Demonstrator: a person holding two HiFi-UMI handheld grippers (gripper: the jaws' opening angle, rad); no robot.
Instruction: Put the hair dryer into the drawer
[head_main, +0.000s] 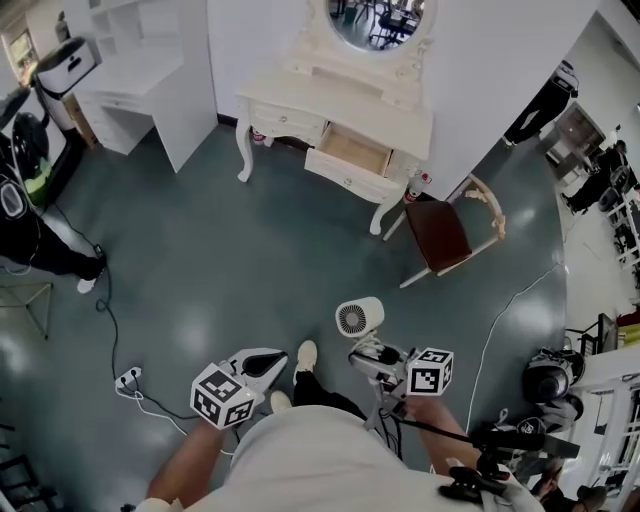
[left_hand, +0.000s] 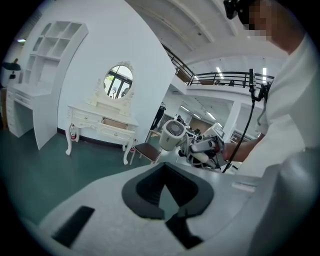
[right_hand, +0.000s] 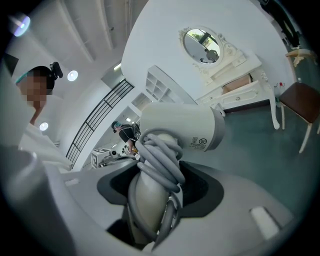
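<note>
- Head view, upper left: a white desk (head_main: 140, 90) stands against the wall. A power strip (head_main: 128, 379) lies on the green floor (head_main: 220, 260) at lower left.
- Lower centre-left: the left gripper (head_main: 262, 365). In the left gripper view its jaws stand apart with nothing between them.
- Upper centre: a cream dressing table (head_main: 300, 100) with an oval mirror (head_main: 375, 20). Its middle drawer (head_main: 352, 152) is pulled out and shows a wooden bottom.
- Lower centre: the white hair dryer (head_main: 358, 317), held above the floor and well apart from the drawer, with its round grille facing the camera.
- Just below and right of it: the right gripper (head_main: 375, 350), jaws clamped on the dryer's handle. The right gripper view shows the grey cord (right_hand: 160, 155) wound round that handle.
- Right of centre: a chair (head_main: 440, 235) with a dark red seat, beside the table's right leg.
</note>
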